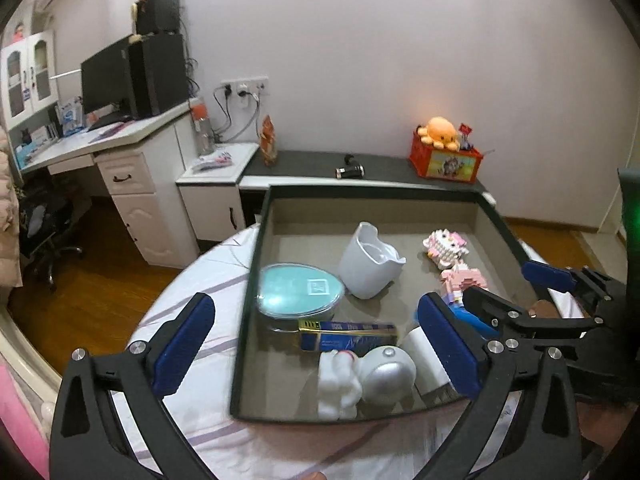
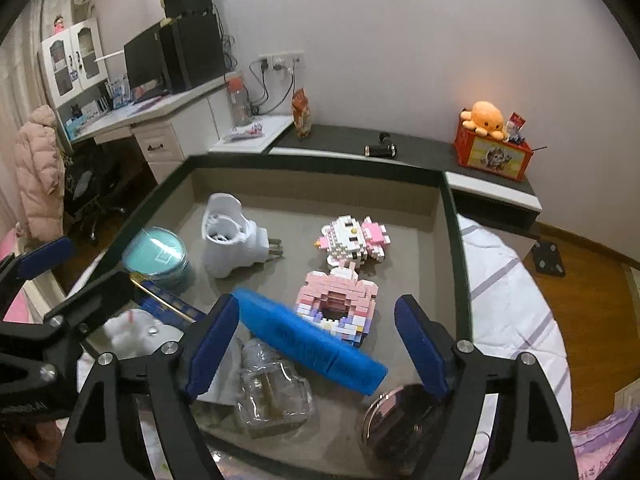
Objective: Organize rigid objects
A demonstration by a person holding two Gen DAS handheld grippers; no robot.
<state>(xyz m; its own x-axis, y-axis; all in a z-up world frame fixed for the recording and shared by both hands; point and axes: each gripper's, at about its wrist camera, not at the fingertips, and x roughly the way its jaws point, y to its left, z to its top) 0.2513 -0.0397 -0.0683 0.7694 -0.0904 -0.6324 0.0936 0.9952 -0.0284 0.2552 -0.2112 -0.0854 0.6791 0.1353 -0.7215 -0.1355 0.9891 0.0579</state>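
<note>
A dark-rimmed tray (image 1: pixel 250 280) (image 2: pixel 456 240) holds a teal lidded tub (image 1: pixel 300 292), a white plug-in holder (image 2: pixel 232 240), a blue carton (image 1: pixel 348 334), a white toy with a silver dome (image 1: pixel 372 376) and two pink-and-white brick figures (image 2: pixel 356 244) (image 2: pixel 340 304). My left gripper (image 1: pixel 316 346) stands open over the tray's near edge, with the toy below its gap and untouched. My right gripper (image 2: pixel 316 346) is open too. A blurred blue bar (image 2: pixel 312 344) lies slantwise between its fingers, and neither pad presses on it. A glass jar (image 2: pixel 272 388) and a round metal lid (image 2: pixel 400 412) lie beneath.
The tray rests on a striped white bedsheet (image 1: pixel 192 280). Behind it runs a dark low shelf (image 1: pixel 312 162) with a small black tool (image 1: pixel 350 170) and an orange box topped by a plush octopus (image 1: pixel 442 132). A white desk (image 1: pixel 120 140) with a monitor stands at the left.
</note>
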